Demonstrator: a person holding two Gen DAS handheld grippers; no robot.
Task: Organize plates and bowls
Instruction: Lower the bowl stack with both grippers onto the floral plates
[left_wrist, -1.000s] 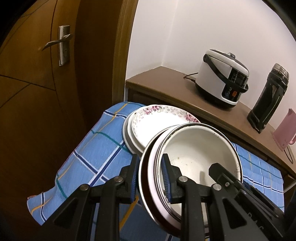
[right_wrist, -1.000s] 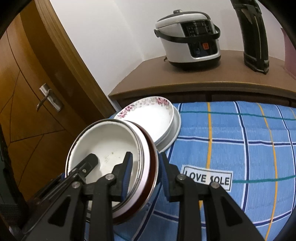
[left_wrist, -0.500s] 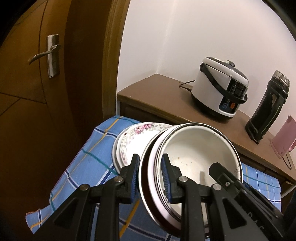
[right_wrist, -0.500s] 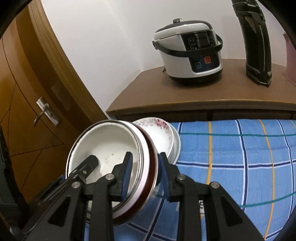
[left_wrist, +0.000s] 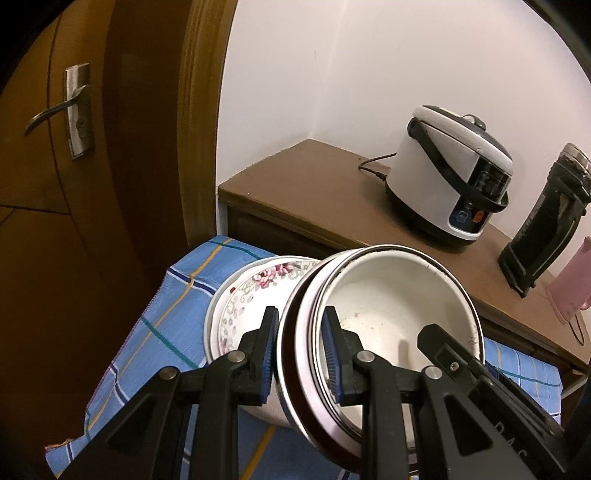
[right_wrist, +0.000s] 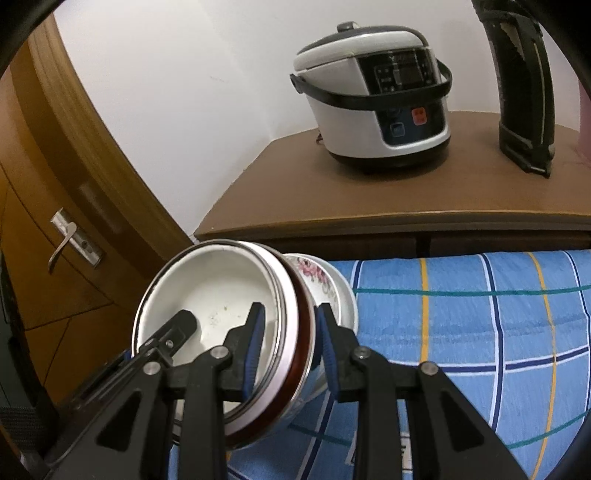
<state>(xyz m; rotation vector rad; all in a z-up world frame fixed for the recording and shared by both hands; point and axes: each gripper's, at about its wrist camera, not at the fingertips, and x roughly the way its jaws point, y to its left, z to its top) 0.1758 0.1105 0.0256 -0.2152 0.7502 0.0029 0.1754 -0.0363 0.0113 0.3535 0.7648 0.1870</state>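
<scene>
A stack of nested bowls (left_wrist: 388, 306), a white enamel one inside a pale and a dark red one, hangs tilted above the blue checked cloth (left_wrist: 159, 325). My left gripper (left_wrist: 300, 317) is shut on its left rim. My right gripper (right_wrist: 290, 314) is shut on the opposite rim of the same bowl stack (right_wrist: 218, 288), one finger inside the white bowl. Just behind the stack, a floral plate (left_wrist: 255, 295) rests on a plain white plate on the cloth. The floral plate (right_wrist: 321, 280) is partly hidden by the stack.
Behind the cloth stands a brown cabinet (left_wrist: 314, 184) with a white rice cooker (left_wrist: 454, 173), a black thermos (left_wrist: 550, 221) and a pink jug (left_wrist: 572, 288). On the left is a wooden door with a metal handle (left_wrist: 74, 110). The blue cloth (right_wrist: 480, 314) stretches to the right.
Both grippers have carried the bowl stack toward the cabinet. The stack now covers much more of the floral plate. Neither grip has changed.
</scene>
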